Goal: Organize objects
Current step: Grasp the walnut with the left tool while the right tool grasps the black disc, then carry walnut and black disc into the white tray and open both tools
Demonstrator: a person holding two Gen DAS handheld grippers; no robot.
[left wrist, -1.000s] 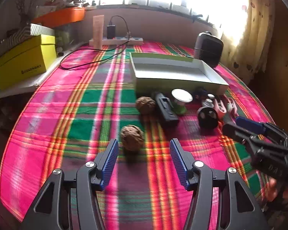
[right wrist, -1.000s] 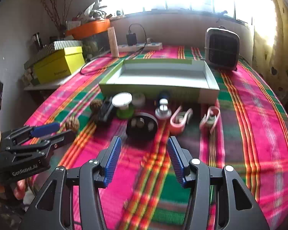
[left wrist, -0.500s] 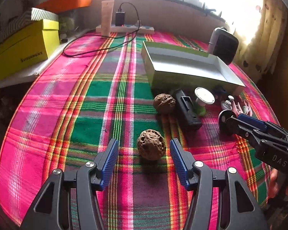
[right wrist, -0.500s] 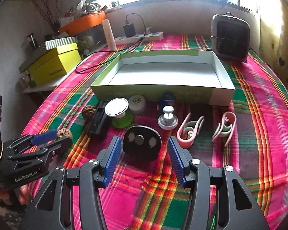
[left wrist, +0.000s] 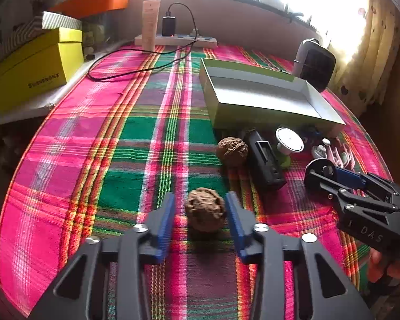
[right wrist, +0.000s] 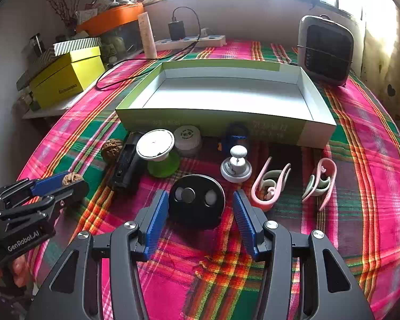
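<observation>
My left gripper [left wrist: 200, 208] is open with a brown walnut [left wrist: 206, 209] on the cloth between its blue pads, not touching them. A second walnut [left wrist: 232, 150] lies further off, beside a black rectangular device [left wrist: 265, 157]. My right gripper [right wrist: 197, 208] is open around a black round disc [right wrist: 196, 200]. Behind it lie a white knob [right wrist: 236, 164], a white-topped green spool [right wrist: 157, 152], a small white jar [right wrist: 188, 140], a blue item [right wrist: 236, 136] and two pink clips [right wrist: 269, 184] [right wrist: 320, 181]. An open green-and-white box [right wrist: 226, 120] stands empty behind them.
A plaid cloth [left wrist: 120, 160] covers the table. A small heater [right wrist: 325, 50] stands at the back right. A power strip [right wrist: 192, 41] with charger and cable lies at the back. A yellow box [right wrist: 66, 77] sits on a side shelf at left.
Both grippers moved forward and down. The near walnut now lies between the left pads, and the black disc lies between the right pads. Both stay open.
</observation>
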